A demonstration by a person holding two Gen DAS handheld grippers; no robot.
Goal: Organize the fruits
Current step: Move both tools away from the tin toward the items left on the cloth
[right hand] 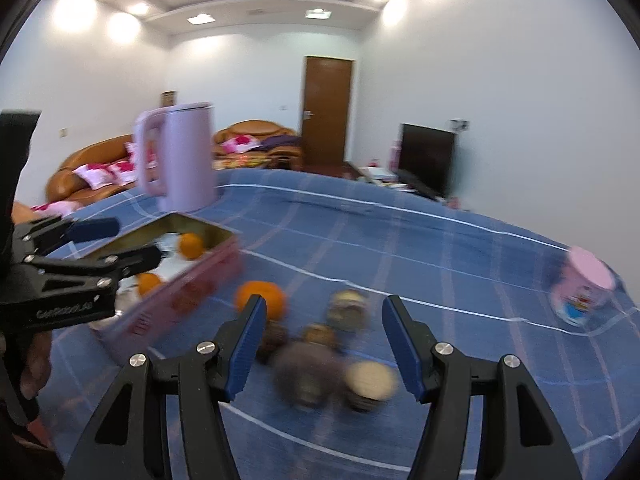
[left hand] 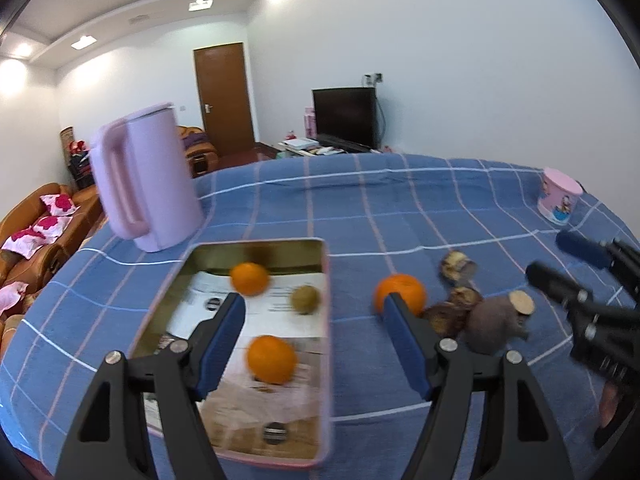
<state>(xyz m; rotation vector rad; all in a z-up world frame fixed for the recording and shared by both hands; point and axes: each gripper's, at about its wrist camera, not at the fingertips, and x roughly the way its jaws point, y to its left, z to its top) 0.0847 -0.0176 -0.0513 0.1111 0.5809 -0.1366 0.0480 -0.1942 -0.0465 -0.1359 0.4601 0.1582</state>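
A: Nearest first?
B: The left hand-held gripper (left hand: 314, 304) has its jaws apart with nothing between the pads, over the tin's (left hand: 326, 320) right wall. The right hand-held gripper (right hand: 322, 308) is likewise open and empty, above the brown fruits (right hand: 308, 368).
A: And the fruit?
B: Two oranges (left hand: 272, 359) and a kiwi (left hand: 305, 299) lie in the tin. A third orange (left hand: 400, 290) sits on the blue checked worktop (left hand: 400, 208) just right of the tin, beside the brown fruits.
A: Farther back?
B: A lilac kettle (left hand: 144, 176) behind the tin, and a pink cup (left hand: 560, 196) well apart at the right.
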